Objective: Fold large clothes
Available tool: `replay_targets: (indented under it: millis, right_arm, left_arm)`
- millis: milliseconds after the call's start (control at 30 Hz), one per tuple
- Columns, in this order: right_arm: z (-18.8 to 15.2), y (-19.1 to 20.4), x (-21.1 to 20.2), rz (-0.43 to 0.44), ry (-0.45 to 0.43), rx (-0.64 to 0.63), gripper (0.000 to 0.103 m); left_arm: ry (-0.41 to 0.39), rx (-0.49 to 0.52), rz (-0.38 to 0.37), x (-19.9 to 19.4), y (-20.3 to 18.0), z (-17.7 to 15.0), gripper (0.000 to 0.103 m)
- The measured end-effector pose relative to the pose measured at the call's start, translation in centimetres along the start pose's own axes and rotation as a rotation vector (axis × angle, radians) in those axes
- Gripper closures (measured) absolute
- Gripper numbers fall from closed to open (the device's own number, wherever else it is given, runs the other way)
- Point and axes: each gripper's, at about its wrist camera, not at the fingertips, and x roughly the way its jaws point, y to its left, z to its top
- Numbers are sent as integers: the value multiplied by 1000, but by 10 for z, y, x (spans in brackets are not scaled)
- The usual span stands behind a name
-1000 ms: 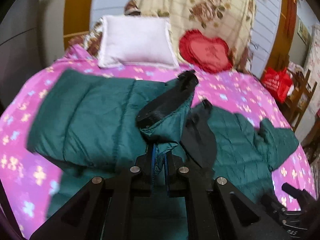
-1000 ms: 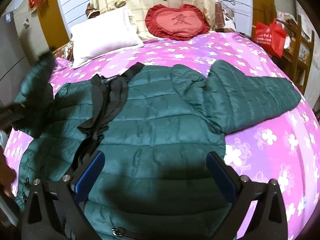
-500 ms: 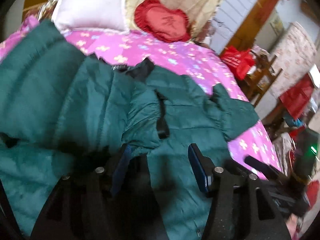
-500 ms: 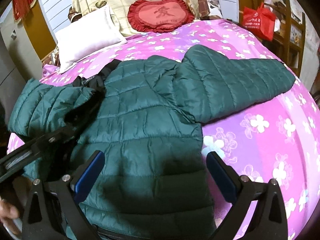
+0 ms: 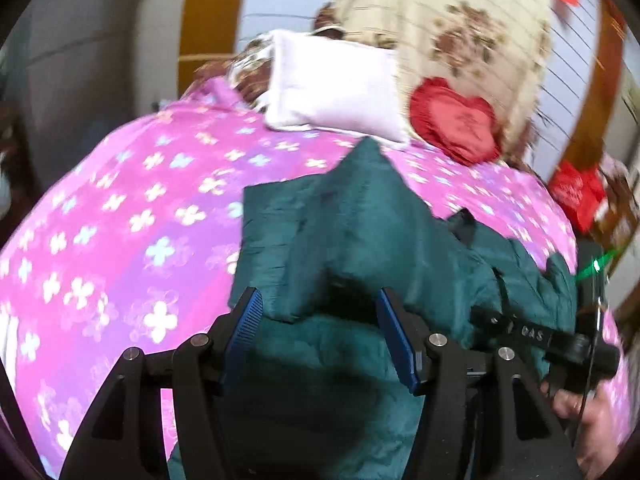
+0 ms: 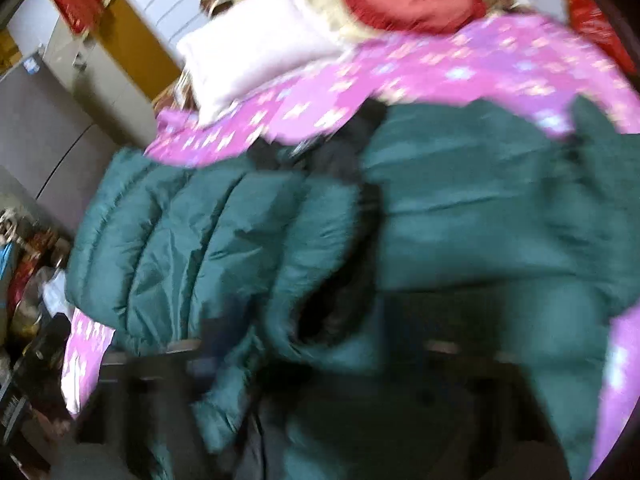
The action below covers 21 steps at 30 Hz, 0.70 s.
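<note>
**Green down jacket bunched on the pink bed, both grippers over it**

In the left wrist view, the pink flowered bedspread [image 5: 120, 220] fills the left side. The left gripper [image 5: 320, 336] has its blue pads [image 5: 244, 332] spread apart, and a fold of the dark green down jacket [image 5: 340, 232] lies between them, but the pads do not press on it. Behind the jacket a white pillow [image 5: 332, 88] and a red heart-shaped cushion [image 5: 456, 120] rest at the head of the bed. At the right edge a hand [image 5: 588, 420] holds the other tool.

The right wrist view is very blurred. The quilted jacket [image 6: 192, 240] lies in a heap across the bedspread [image 6: 460, 56]. The right gripper [image 6: 332, 364] is closing its jaws; jacket cloth is bunched between them, but I cannot tell if they pinch it.
</note>
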Motion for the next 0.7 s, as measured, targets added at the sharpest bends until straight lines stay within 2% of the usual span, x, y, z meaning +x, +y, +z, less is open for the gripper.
replay_targets:
  millis: [33,67,133,267,333,400,433,467,533,633,700]
  right_arm:
    - [1,1,8,-5,16,-3,80]
    - [2,1,6,-13,-5,-5,84]
    - [2,1,-14,-43,-93,-37,85]
    - [4,-15,-56,-211,-205,-84,85]
    - [8,-28,-62,-272,-208,-91,85]
    - [11,-44,-54,-293,-156,-63,85]
    - [13,-51,-47,-296,-121,-42,82]
    - [15,-59,-38,-303,-88,-24,71]
    - [18,-67,-31,-313,-60,-7,64]
    - [11,-60,-56,-385,-136,-42,54]
    - [7,-48,-77,-374,-195,-78,53]
  left_arm:
    - [2,-14,0,3,4,0,62]
    - [1,-17,4,5,5,0,62]
    - [0,-22,16,13,4,-1,62]
    - [13,-38,26,32,0,-2,62]
    - [32,-27,47,42,-2,-3,62]
    - [53,-17,50,51,-4,-6,62]
    - [63,-10,58,56,-5,-7,62]
    - [70,-5,65,59,-6,-9,62]
    - [83,2,74,64,-5,-11,62]
    - [78,-4,73,64,-7,-11,62]
    - [71,1,71,64,-8,-10,62]
